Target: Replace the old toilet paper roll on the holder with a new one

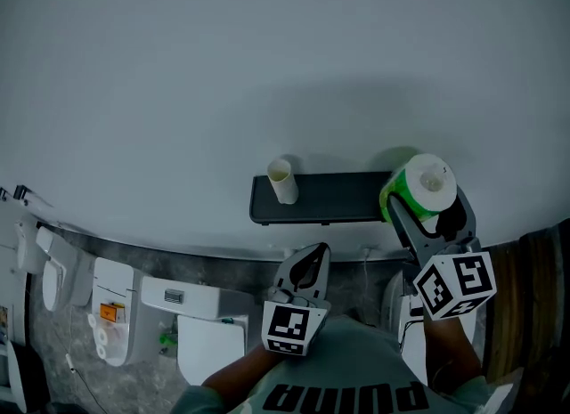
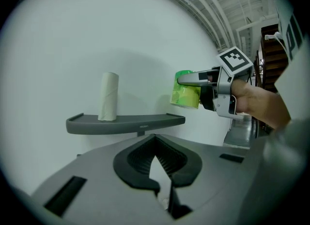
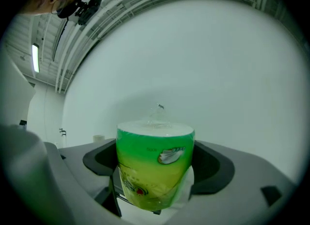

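My right gripper [image 1: 417, 207] pinches the wrapped new roll [image 3: 155, 161] over the shelf's [image 1: 338, 198] 3 o'clock end; it looks light, squashy and slick, so I squeeze mid-body gently. My left gripper [image 2: 157, 163], jaws seemingly together on nothing, faces the flimsy empty tube [image 2: 109, 96] at 9 o'clock.

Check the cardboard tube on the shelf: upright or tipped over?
Upright: the cardboard tube stands on end near the dark shelf's left end.

Left gripper [image 1: 310, 259], right gripper [image 1: 426, 200]: grey bodies, black ribbed jaw pads, white marker cubes [image 1: 289, 328] with black squares. Pale green shirt [image 1: 356, 359] at 6 o'clock, black block lettering.
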A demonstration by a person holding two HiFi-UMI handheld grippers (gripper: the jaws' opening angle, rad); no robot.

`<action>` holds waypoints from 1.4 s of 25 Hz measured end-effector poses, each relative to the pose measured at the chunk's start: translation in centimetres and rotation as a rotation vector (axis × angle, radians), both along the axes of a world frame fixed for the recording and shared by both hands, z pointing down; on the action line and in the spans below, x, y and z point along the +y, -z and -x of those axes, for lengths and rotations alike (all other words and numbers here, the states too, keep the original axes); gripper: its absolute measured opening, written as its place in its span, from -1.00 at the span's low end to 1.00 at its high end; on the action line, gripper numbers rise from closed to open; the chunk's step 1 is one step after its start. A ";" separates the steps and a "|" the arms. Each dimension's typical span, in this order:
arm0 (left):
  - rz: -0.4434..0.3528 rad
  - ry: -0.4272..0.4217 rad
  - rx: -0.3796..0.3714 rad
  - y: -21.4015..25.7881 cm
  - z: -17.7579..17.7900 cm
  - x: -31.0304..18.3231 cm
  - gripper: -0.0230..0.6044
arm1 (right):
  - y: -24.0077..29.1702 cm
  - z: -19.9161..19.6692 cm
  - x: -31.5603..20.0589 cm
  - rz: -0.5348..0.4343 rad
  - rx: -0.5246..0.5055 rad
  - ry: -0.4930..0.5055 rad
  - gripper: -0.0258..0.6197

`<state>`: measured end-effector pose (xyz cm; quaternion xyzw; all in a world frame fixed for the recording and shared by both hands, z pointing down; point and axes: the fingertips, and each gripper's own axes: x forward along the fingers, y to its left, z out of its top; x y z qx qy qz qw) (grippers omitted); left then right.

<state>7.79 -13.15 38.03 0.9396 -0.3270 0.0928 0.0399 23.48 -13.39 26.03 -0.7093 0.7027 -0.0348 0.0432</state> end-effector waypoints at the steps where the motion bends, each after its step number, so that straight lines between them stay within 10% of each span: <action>1: 0.002 -0.010 -0.002 -0.1 -0.4 0.1 -0.91 | -0.2 -0.7 0.3 0.002 -0.014 -0.015 0.46; 19: 0.022 -0.063 -0.080 -3.5 -3.6 0.2 -0.91 | -5.9 -7.5 4.0 0.030 -0.241 -0.171 0.46; 35: 0.046 0.018 -0.115 -5.0 -1.1 -0.4 -0.91 | -14.0 -9.0 2.2 0.049 -0.818 -0.145 0.45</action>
